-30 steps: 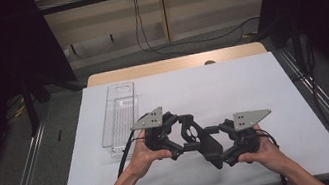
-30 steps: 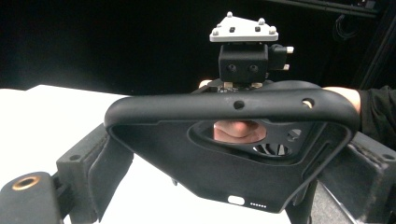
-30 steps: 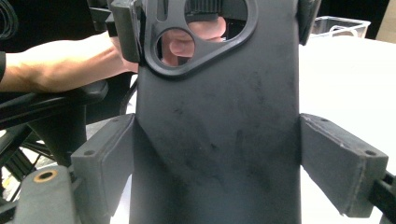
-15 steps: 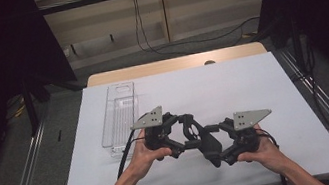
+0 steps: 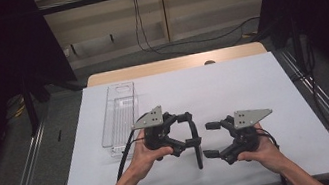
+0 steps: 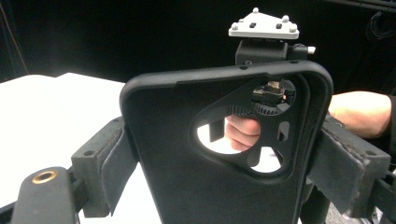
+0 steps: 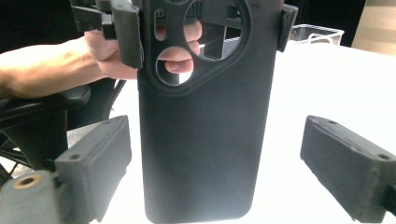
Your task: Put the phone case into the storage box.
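A black phone case (image 5: 197, 148) with a large camera cut-out shows edge-on between the two grippers in the high view. My left gripper (image 5: 190, 130) is shut on it, its pads (image 6: 109, 163) pressing the case (image 6: 168, 154) on both long edges. My right gripper (image 5: 212, 140) faces the case from the right and stands open. In the right gripper view the case (image 7: 201, 140) stands between the spread pads (image 7: 350, 163), untouched on the right side and just clear of the left pad. The left gripper's fingers (image 7: 126, 28) clamp the case's upper part.
A clear plastic tray (image 5: 119, 120) lies on the white table sheet (image 5: 232, 86) left of the hands, also seen as the tray (image 7: 317, 32) far behind the case. A wooden table edge (image 5: 173, 64) runs along the back. Metal rails flank the table.
The right gripper has opened off the case and drawn slightly right. The left gripper keeps hold of the case, which now stands more upright.
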`<action>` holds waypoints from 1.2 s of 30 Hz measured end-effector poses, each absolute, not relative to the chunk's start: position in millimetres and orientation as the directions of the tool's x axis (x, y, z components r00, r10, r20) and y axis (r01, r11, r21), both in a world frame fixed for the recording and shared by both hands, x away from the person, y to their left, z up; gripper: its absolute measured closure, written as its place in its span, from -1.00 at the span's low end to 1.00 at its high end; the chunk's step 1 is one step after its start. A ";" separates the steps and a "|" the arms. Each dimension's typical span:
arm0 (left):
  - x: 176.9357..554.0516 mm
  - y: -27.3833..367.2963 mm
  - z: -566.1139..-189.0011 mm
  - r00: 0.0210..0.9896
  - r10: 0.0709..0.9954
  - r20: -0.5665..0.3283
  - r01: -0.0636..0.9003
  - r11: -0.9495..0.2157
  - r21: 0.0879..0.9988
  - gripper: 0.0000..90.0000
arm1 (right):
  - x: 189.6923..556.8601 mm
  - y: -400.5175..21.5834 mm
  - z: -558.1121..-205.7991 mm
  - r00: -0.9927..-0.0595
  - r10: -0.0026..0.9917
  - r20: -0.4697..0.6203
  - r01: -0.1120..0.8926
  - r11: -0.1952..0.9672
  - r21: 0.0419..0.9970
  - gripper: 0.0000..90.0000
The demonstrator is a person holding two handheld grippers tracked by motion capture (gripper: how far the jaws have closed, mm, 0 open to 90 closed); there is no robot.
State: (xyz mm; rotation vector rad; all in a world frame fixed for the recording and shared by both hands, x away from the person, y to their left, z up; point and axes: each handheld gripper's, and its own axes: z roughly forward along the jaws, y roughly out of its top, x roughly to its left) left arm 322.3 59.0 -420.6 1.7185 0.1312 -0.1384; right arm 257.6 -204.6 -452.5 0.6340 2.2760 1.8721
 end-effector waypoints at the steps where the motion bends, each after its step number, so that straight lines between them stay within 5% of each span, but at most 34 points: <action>1: 322.8 59.7 -419.5 0.986 0.014 -0.166 0.166 -0.159 0.973 -0.67 | 257.7 -204.9 -452.5 -0.902 0.399 0.165 0.238 0.142 0.961 -0.82; 10: 324.2 66.6 -414.7 0.984 0.079 -0.163 0.173 -0.146 0.974 -0.67 | 258.9 -211.1 -450.8 -0.871 0.462 0.166 0.248 0.122 0.961 -1.00; 36: 325.7 89.4 -407.0 0.932 0.330 -0.149 0.205 -0.142 0.968 -0.67 | 239.6 -250.4 -449.7 -0.671 0.729 0.135 0.283 0.084 0.955 -0.97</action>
